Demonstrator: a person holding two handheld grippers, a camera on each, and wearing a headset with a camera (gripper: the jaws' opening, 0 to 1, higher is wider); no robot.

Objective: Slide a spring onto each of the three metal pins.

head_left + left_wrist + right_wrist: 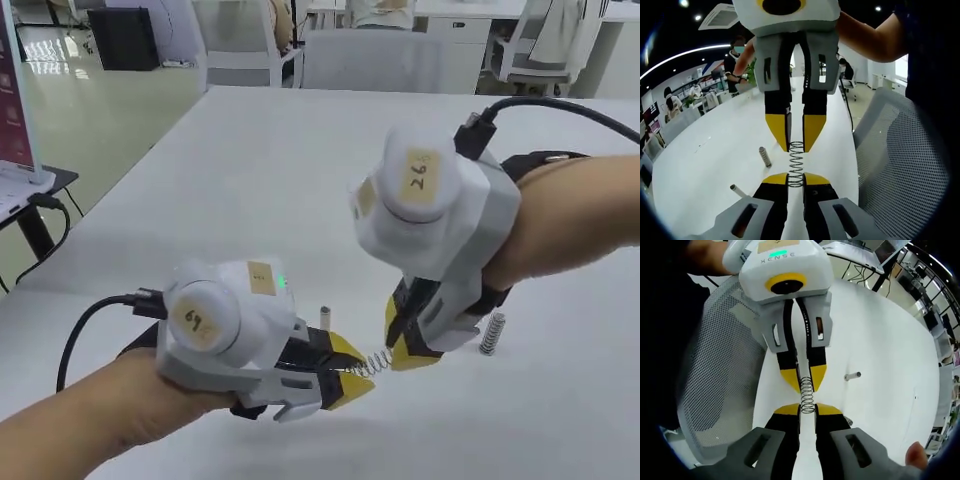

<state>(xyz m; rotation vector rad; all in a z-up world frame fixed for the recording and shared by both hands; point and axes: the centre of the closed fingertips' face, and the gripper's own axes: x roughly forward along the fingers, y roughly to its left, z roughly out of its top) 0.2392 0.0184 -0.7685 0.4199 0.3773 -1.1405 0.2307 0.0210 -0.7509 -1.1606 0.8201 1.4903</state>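
A thin wire spring hangs level just above the white table, held at both ends. My left gripper is shut on its near end and my right gripper is shut on the other. In the left gripper view the spring runs from my own jaws up to the right gripper. The right gripper view has the spring running up to the left gripper. A bare metal pin stands behind the left gripper. To the right, a second spring stands upright on the table.
A grey mesh chair sits close at the table's near side. Office chairs line the far edge. A black cable trails from the left gripper. People work at tables beyond.
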